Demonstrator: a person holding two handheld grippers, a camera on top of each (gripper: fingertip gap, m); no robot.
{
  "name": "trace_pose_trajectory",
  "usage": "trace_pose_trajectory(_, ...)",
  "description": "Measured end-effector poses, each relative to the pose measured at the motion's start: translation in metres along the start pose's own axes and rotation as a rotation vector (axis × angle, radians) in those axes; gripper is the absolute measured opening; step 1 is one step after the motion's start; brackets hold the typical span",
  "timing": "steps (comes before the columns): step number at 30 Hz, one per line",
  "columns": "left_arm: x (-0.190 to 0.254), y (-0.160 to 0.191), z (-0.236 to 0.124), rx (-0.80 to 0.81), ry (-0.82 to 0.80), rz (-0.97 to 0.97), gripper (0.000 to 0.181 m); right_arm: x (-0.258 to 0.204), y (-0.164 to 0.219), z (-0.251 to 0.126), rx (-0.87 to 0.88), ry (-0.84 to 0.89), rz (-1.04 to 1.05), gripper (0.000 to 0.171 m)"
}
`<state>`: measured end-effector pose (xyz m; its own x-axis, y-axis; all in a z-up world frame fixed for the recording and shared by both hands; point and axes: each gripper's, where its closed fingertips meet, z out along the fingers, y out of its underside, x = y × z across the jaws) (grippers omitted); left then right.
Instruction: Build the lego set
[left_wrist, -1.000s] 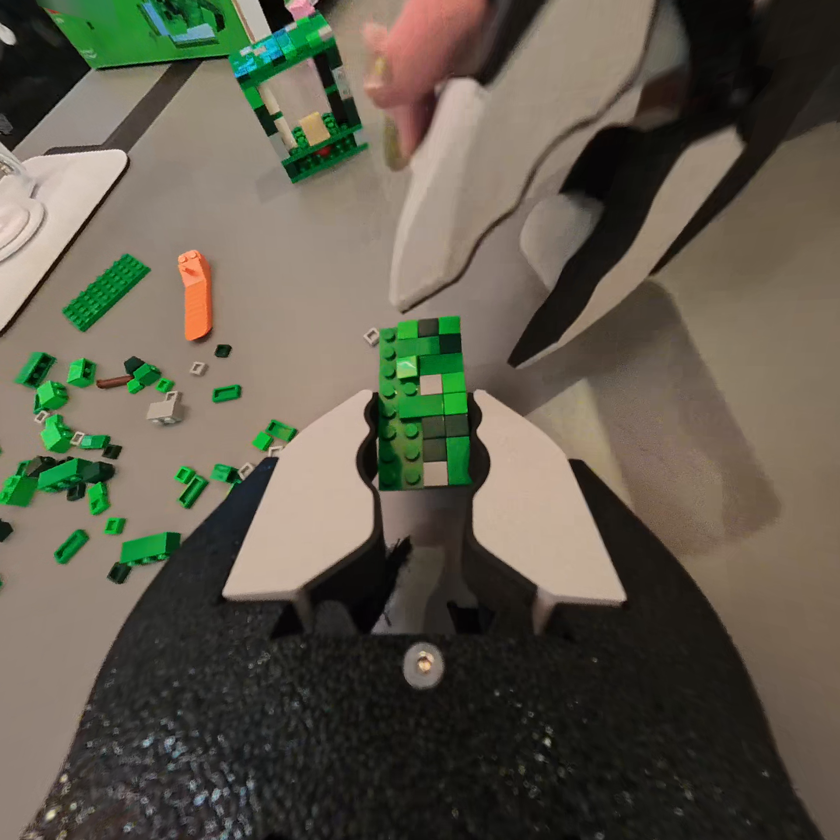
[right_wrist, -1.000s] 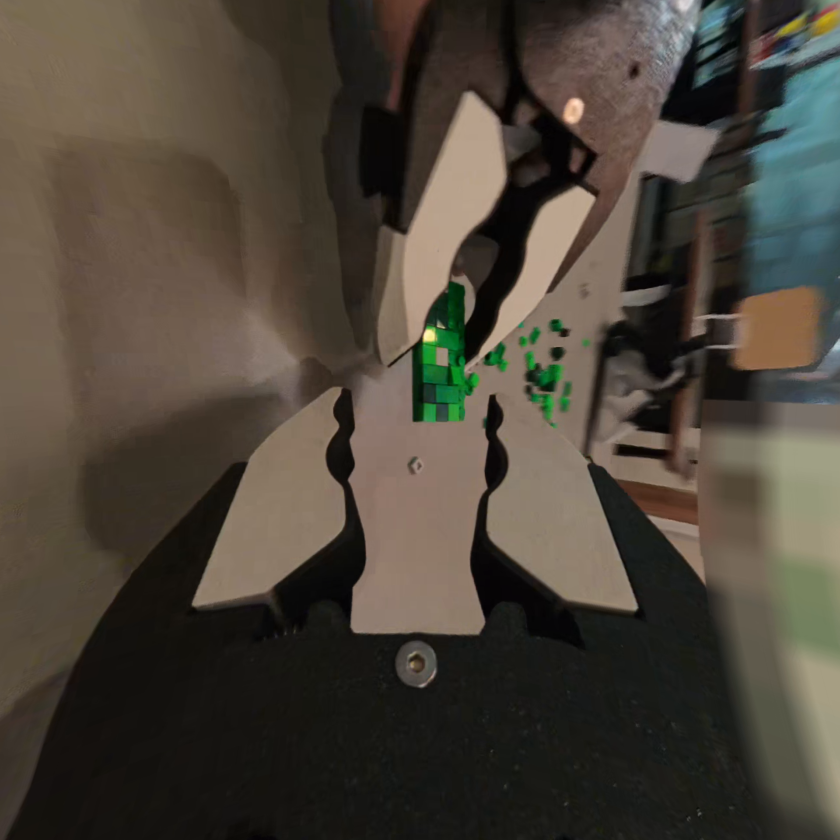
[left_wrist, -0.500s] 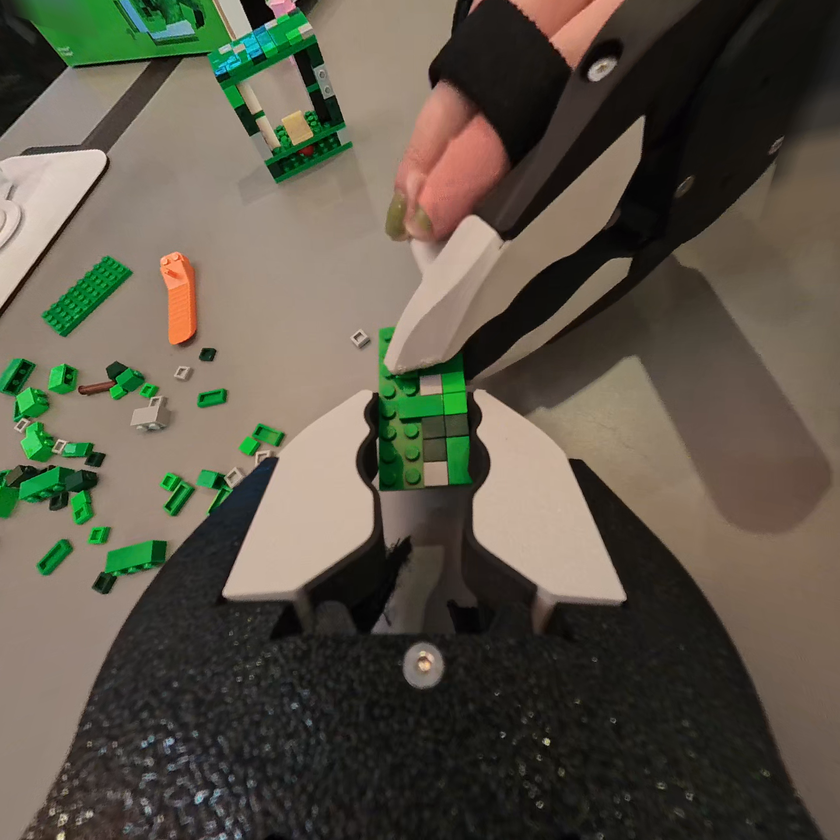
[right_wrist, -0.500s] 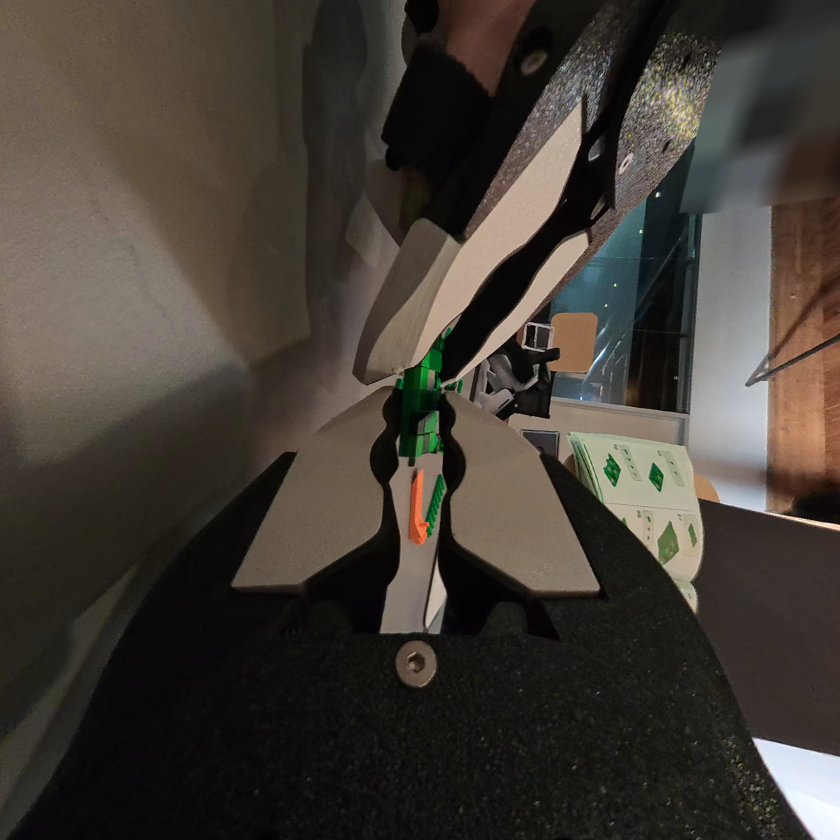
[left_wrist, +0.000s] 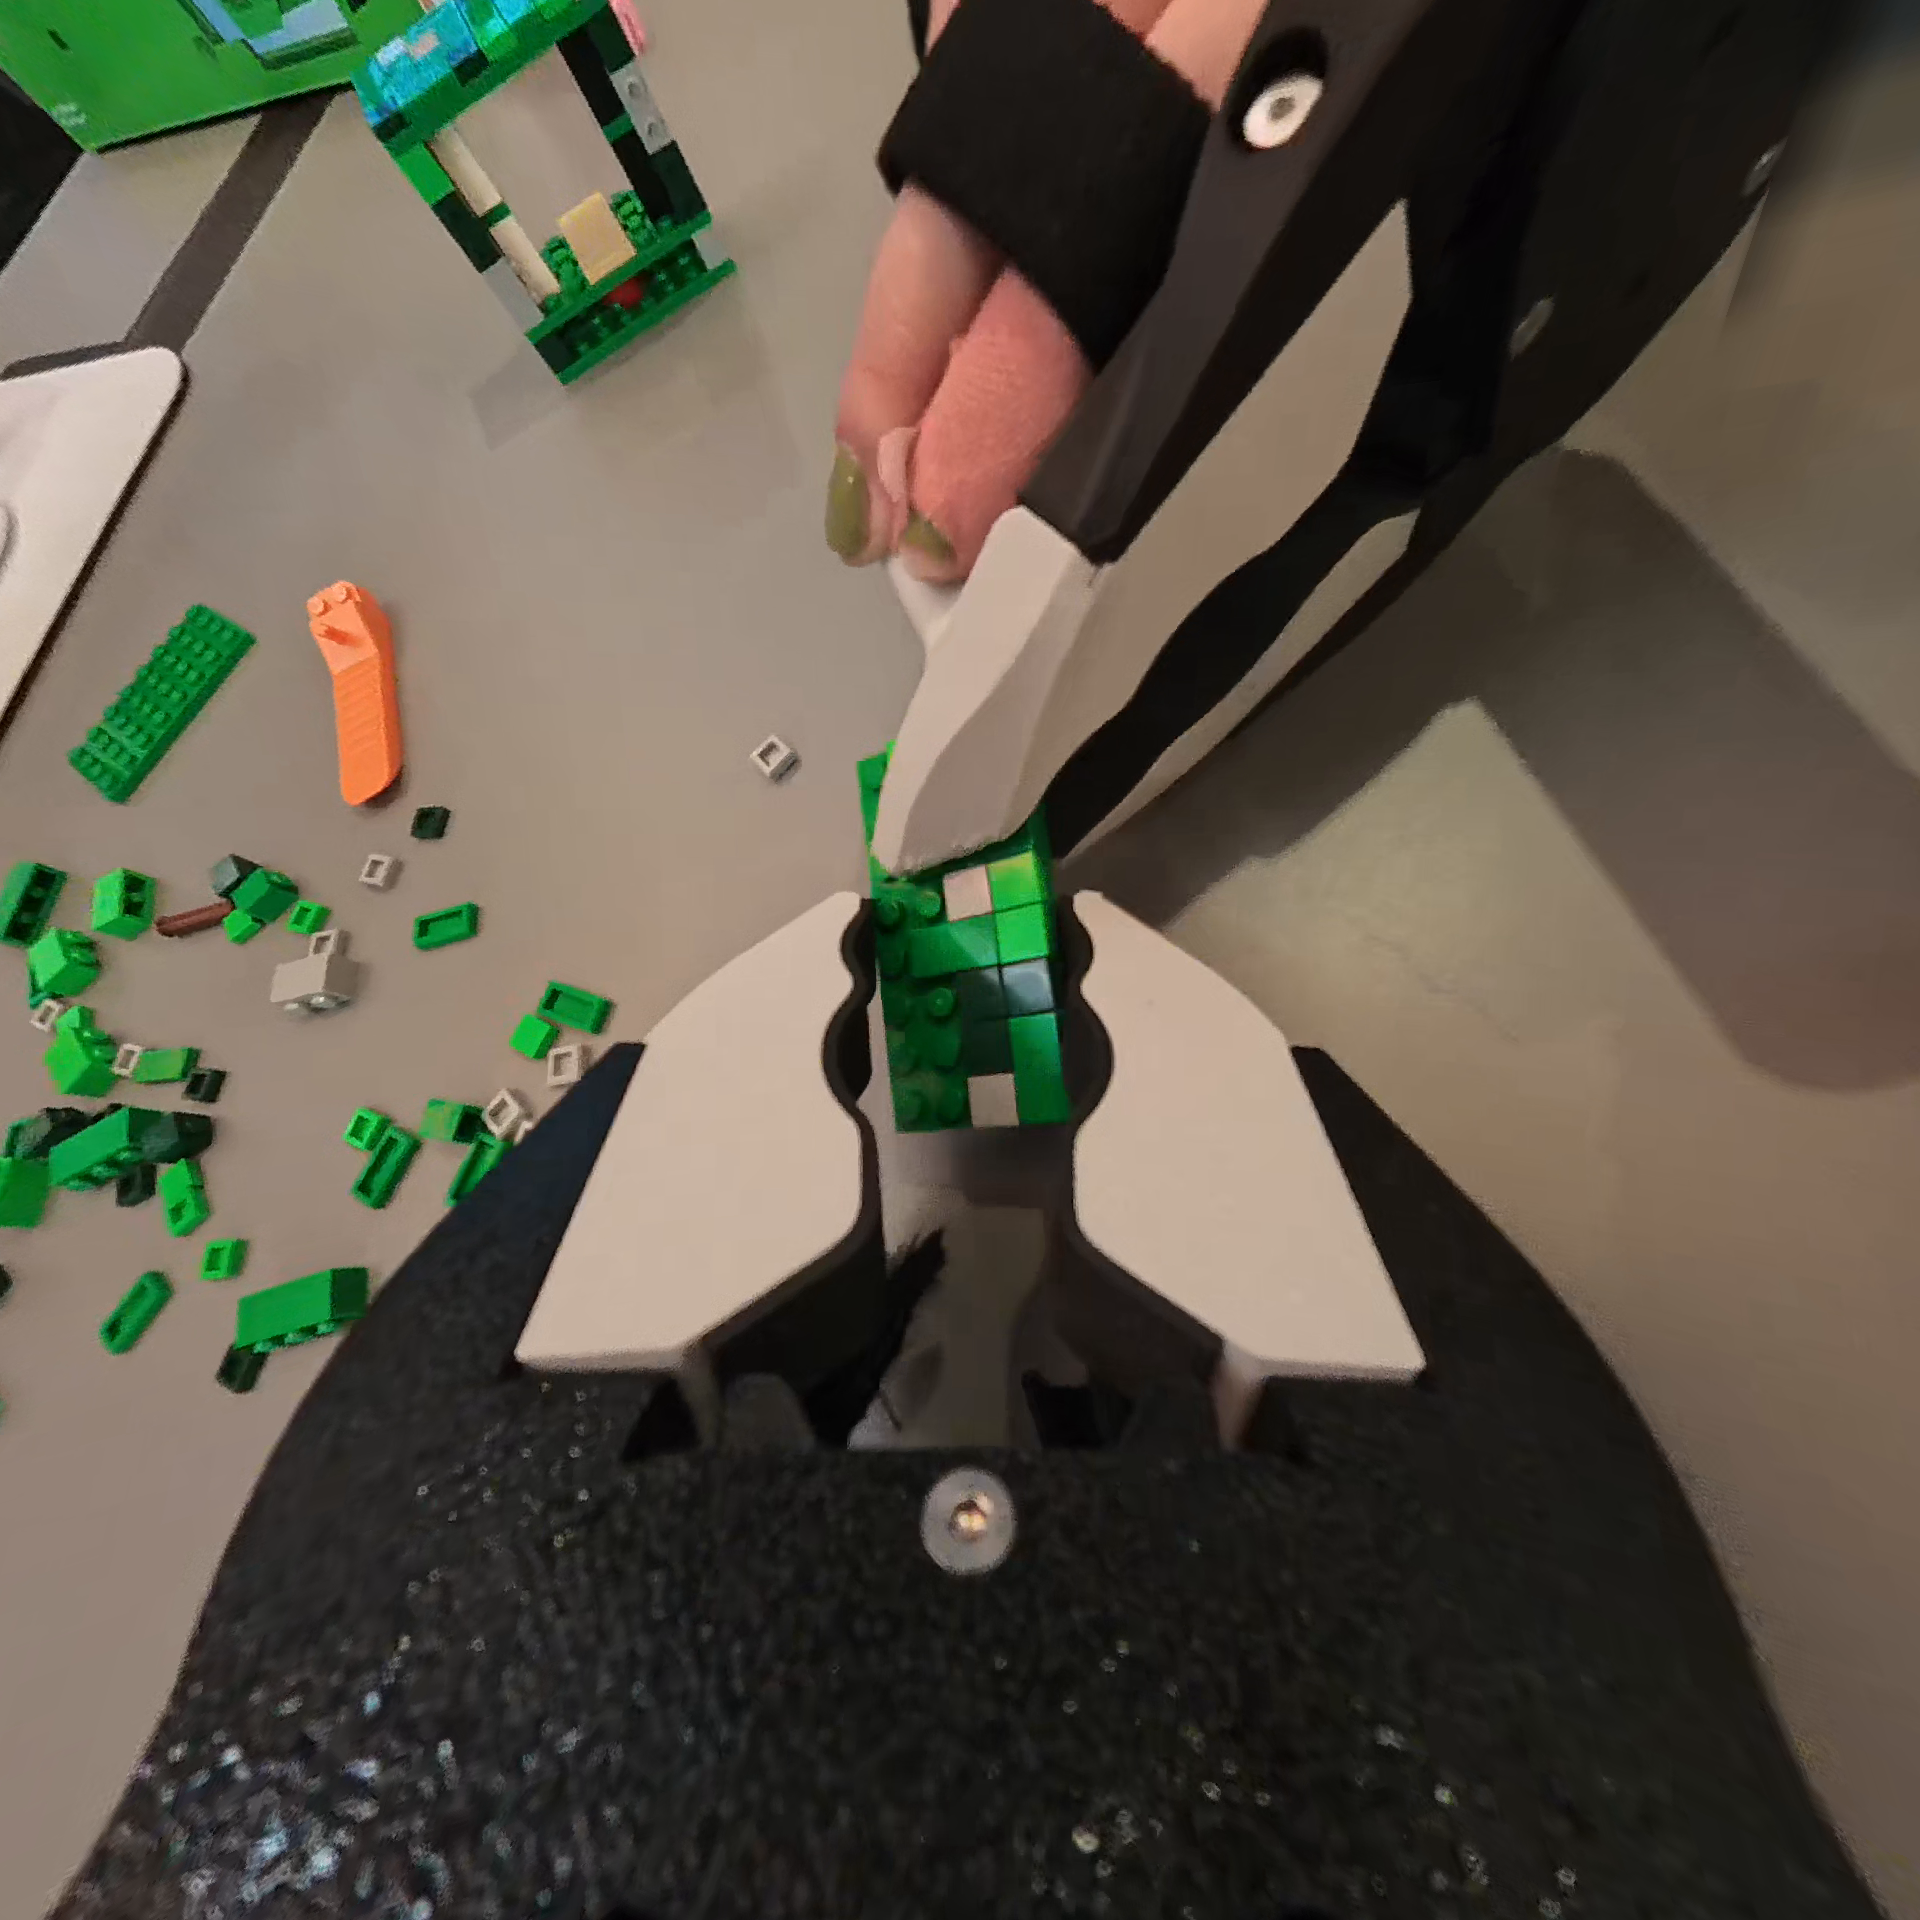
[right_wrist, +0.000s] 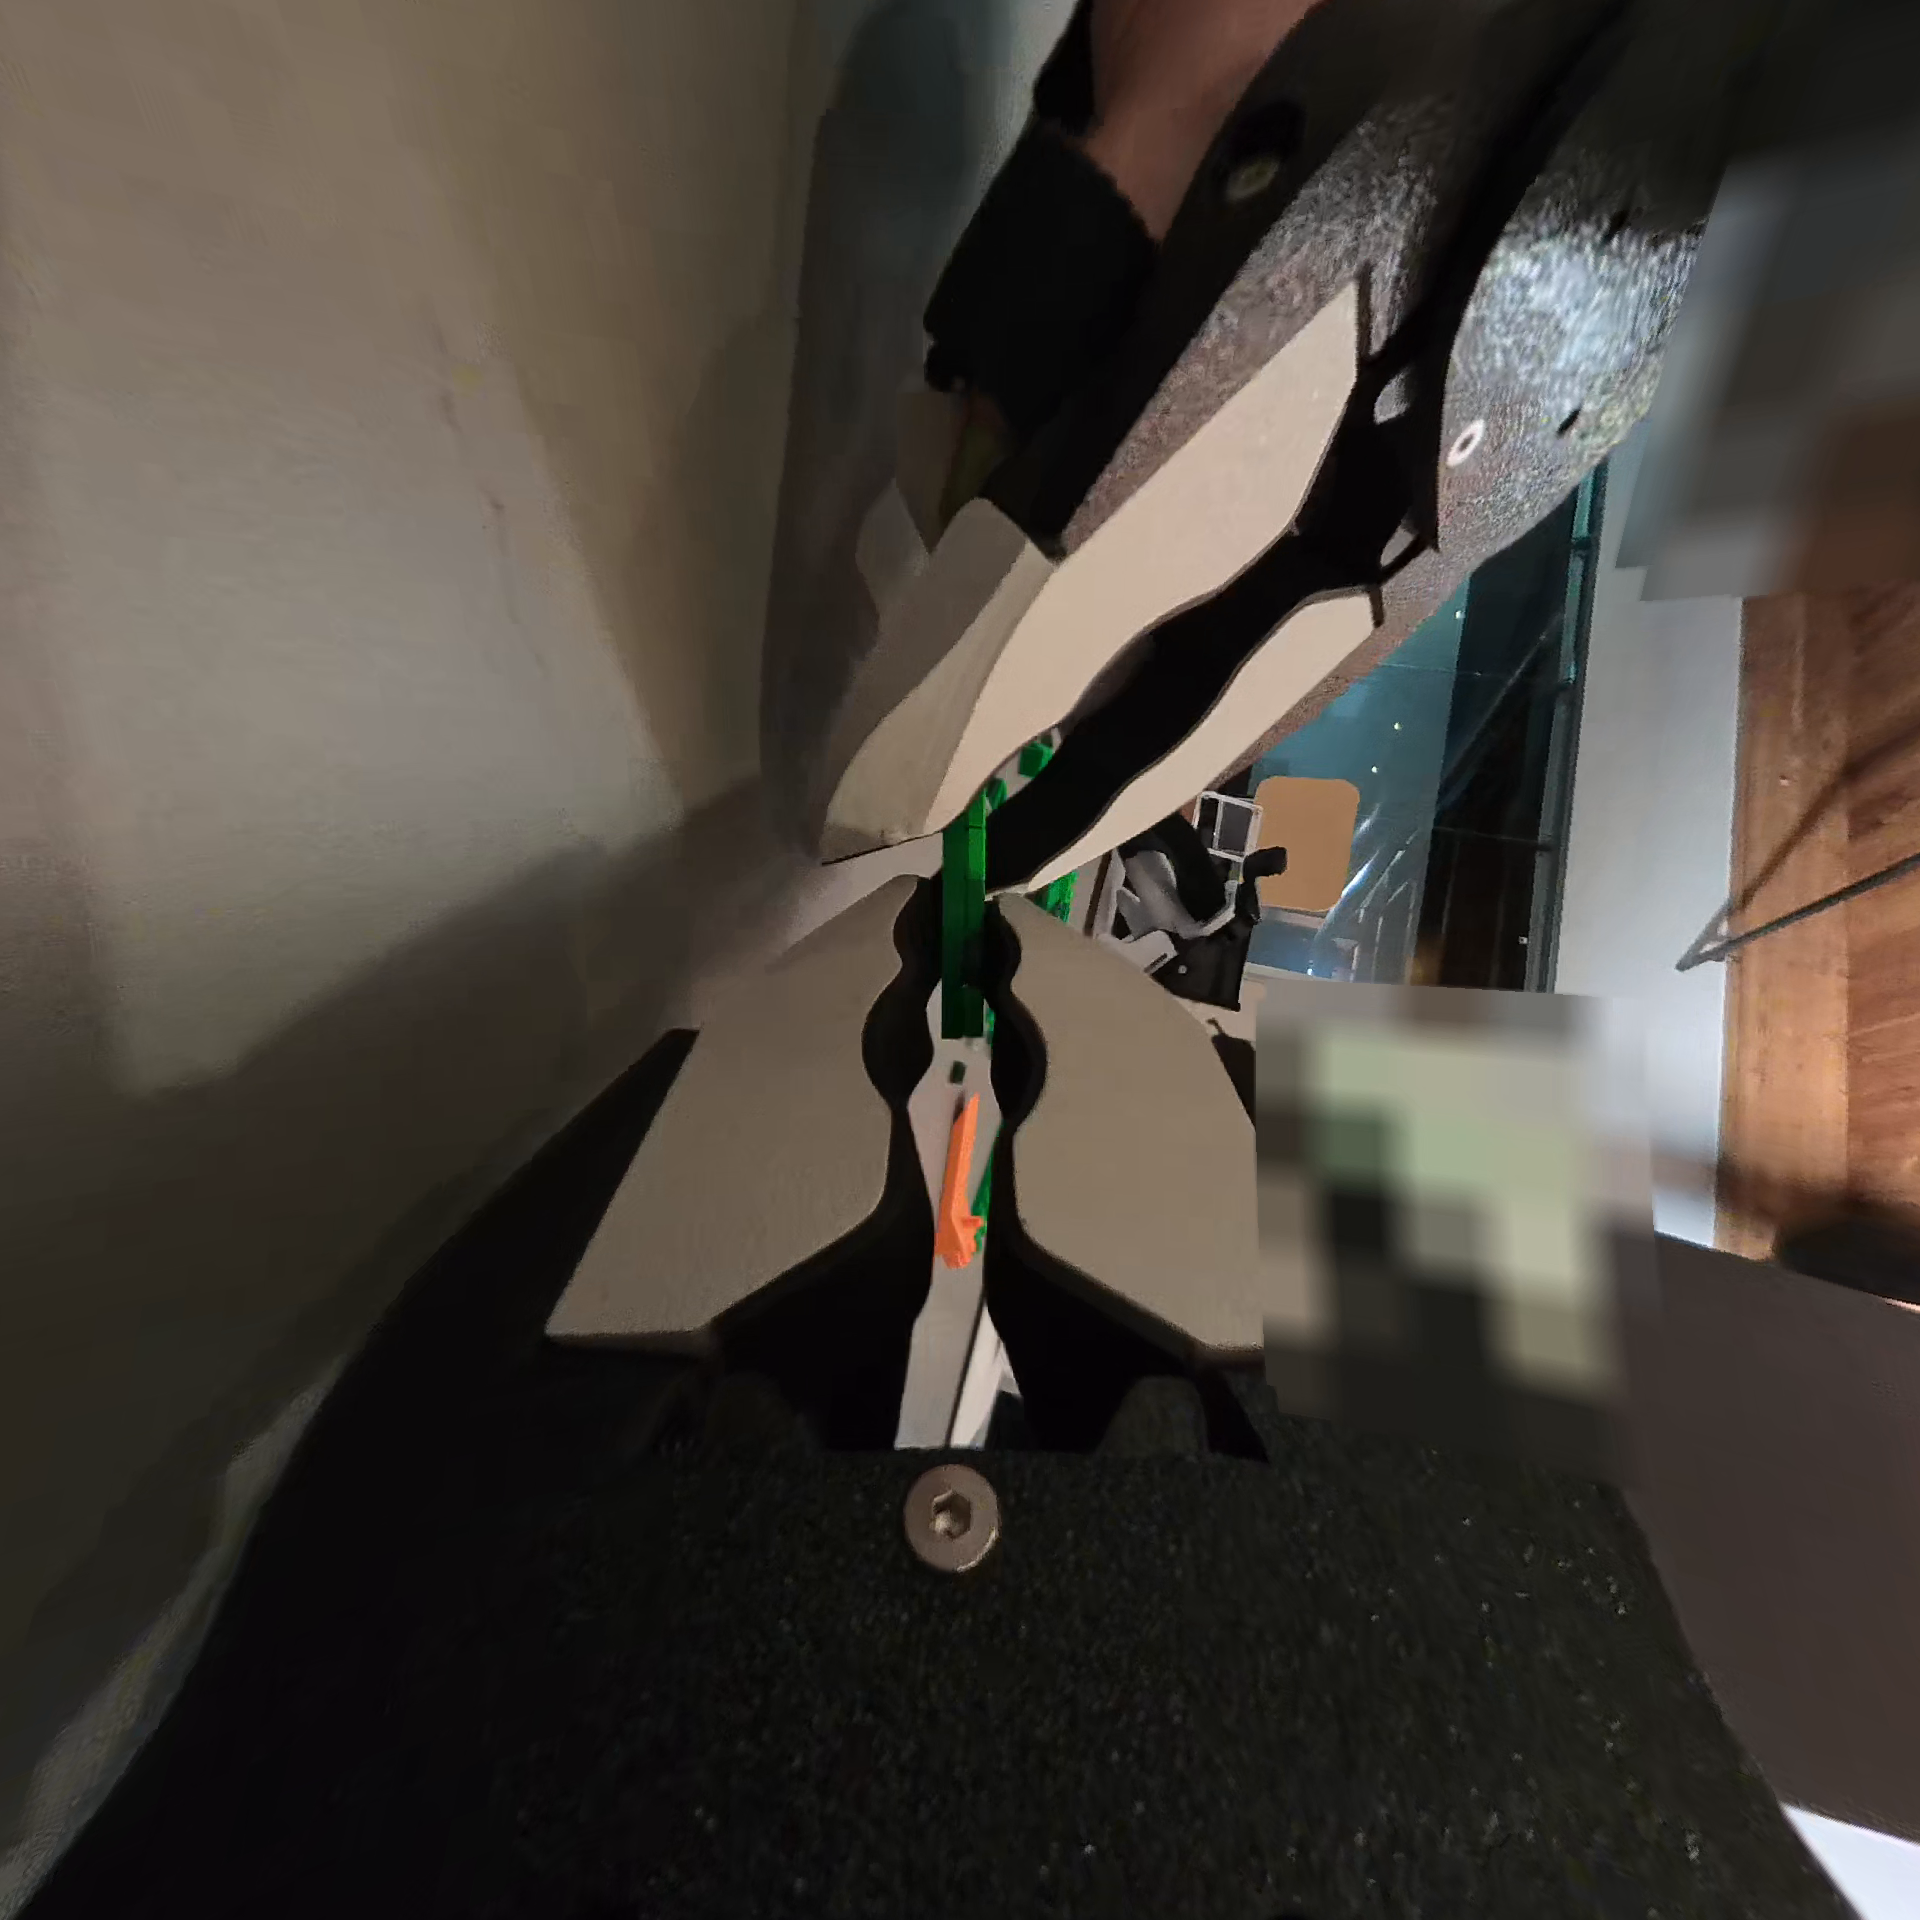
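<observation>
A flat green plate assembly (left_wrist: 977, 1018), topped with light green, dark green and white tiles, is held above the grey table (left_wrist: 623, 582). My left gripper (left_wrist: 961, 914) is shut on its near end, one finger on each long edge. My right gripper (left_wrist: 987, 842) comes in from the upper right and is shut on the far end, across the top and bottom faces. In the right wrist view the plate (right_wrist: 961, 935) is edge-on between my right gripper's (right_wrist: 958, 904) fingers. The left gripper (right_wrist: 951, 857) faces it.
Several loose green pieces (left_wrist: 125, 1091), a long green plate (left_wrist: 161, 701), an orange brick separator (left_wrist: 358, 707) and a small grey tile (left_wrist: 774, 756) lie at the left. A part-built green frame (left_wrist: 551, 187), a green box (left_wrist: 156, 62) and a white mat (left_wrist: 62, 468) are farther back. Both grippers' tips are close together, under 4 cm apart. The orange brick separator (left_wrist: 358, 707) sits 15 cm or so from the ends of my left fingers.
The right gripper, open and off the plate a second ago, came down and shut on the plate's far end. The left gripper has kept its hold.
</observation>
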<state>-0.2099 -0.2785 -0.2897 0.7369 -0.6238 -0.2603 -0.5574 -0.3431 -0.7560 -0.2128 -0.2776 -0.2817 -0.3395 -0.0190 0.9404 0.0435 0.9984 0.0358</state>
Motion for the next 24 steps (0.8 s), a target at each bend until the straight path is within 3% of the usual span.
trace_pose_trajectory(1,-0.001,-0.001,-0.001,0.014,-0.013,0.003,0.033,0.002,0.001,0.001,0.004,0.013,0.015,0.007)
trace_pose_trajectory(5,-0.005,-0.013,-0.007,0.075,-0.013,-0.073,0.069,0.026,0.01,0.003,0.015,0.18,-0.005,0.007)
trace_pose_trajectory(9,-0.003,-0.019,-0.011,0.13,0.051,-0.158,0.058,0.033,0.009,0.0,0.047,0.3,-0.132,0.007)
trace_pose_trajectory(12,-0.003,-0.017,-0.009,0.118,0.057,-0.178,0.066,0.034,0.009,0.0,0.05,0.332,-0.157,0.006)
trace_pose_trajectory(15,0.0,-0.02,-0.01,0.127,0.05,-0.124,0.04,0.037,0.012,0.001,0.034,0.359,-0.17,0.006)
trace_pose_trajectory(20,-0.004,-0.017,-0.011,0.104,0.003,-0.088,0.037,0.037,0.011,0.002,0.058,0.343,-0.063,0.008)
trace_pose_trajectory(24,-0.013,-0.011,-0.012,0.098,-0.002,-0.13,0.037,0.031,0.023,0.003,0.046,0.266,0.128,0.035)
